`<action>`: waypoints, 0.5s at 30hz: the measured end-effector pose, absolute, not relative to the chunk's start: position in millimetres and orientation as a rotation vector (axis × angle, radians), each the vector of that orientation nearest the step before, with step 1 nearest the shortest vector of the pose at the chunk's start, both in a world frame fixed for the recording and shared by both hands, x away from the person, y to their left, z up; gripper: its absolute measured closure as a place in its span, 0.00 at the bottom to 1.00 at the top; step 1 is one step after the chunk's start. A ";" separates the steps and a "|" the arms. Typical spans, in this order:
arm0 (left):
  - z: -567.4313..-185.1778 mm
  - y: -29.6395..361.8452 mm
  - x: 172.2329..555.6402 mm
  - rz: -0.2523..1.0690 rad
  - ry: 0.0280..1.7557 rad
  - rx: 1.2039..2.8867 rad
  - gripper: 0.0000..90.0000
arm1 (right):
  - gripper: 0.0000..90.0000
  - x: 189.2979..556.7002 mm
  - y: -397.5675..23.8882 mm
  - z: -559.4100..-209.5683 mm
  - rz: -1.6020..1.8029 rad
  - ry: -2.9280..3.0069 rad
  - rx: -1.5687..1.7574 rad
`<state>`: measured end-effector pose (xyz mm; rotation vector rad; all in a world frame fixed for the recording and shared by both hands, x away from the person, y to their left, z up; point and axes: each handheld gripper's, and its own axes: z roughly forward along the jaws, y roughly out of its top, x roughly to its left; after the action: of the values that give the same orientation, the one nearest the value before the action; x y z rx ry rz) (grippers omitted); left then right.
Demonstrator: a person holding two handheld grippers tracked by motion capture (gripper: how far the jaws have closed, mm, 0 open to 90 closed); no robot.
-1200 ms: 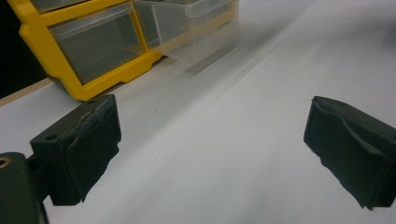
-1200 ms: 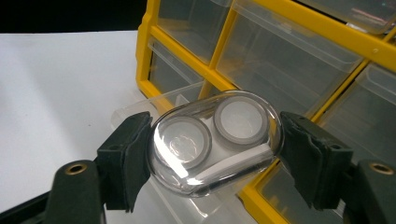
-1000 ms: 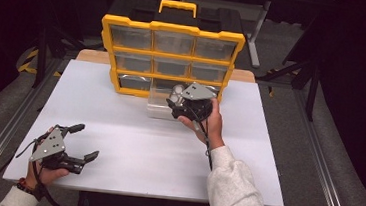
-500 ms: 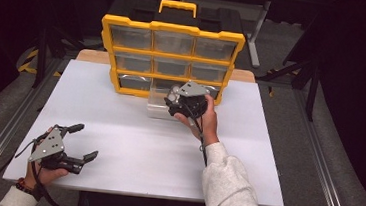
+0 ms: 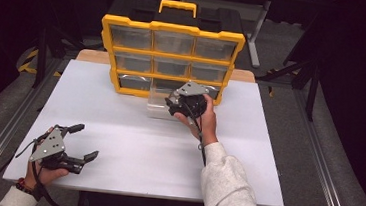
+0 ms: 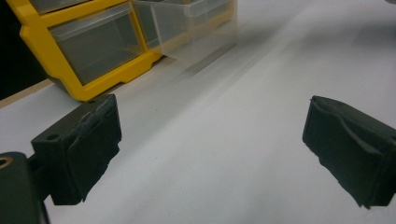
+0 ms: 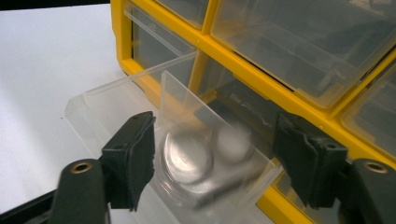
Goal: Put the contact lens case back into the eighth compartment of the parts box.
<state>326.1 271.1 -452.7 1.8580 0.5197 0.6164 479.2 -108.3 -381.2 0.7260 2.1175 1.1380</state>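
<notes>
Standing at twelve o'clock on the white table (image 5: pixel 133 129) was a yellow organiser (image 5: pixel 170 62) with a yellow handle on top and three rows of clear drawers; no brand, label or writing could be read on it in any view. A clear drawer (image 5: pixel 158 103) sat pulled out on the table just in front of the bottom row's middle slot; in the right gripper view it (image 7: pixel 140 107) held round silvery discs (image 7: pixel 187 156), blurred, behind a clear divider. The right gripper (image 5: pixel 183 103), held in the right hand (image 5: pixel 204 122), hovered at the drawer's three o'clock edge; its jaws stood wide apart, one on each side of the discs' compartment, gripping nothing. The left gripper (image 5: pixel 79 141) rested at seven o'clock near the table's front edge, well apart from the organiser, in the left hand (image 5: pixel 47 171); its jaws were spread wide over bare table and held nothing; the left gripper view looked along them toward the organiser (image 6: pixel 84 51) at eleven o'clock.
</notes>
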 end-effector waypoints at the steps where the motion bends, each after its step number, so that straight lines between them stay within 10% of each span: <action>1: -452.7 271.1 326.1 0.616 0.519 1.858 0.06 | 0.34 479.2 -108.3 -381.2 1.139 2.117 0.726; 15: -452.8 270.7 326.4 0.612 0.515 1.863 0.06 | 0.33 475.4 -111.4 -372.6 1.143 2.094 0.711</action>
<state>326.4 270.7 -452.8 1.8625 0.5147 0.6117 475.4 -111.4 -372.6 0.7111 2.0938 1.1427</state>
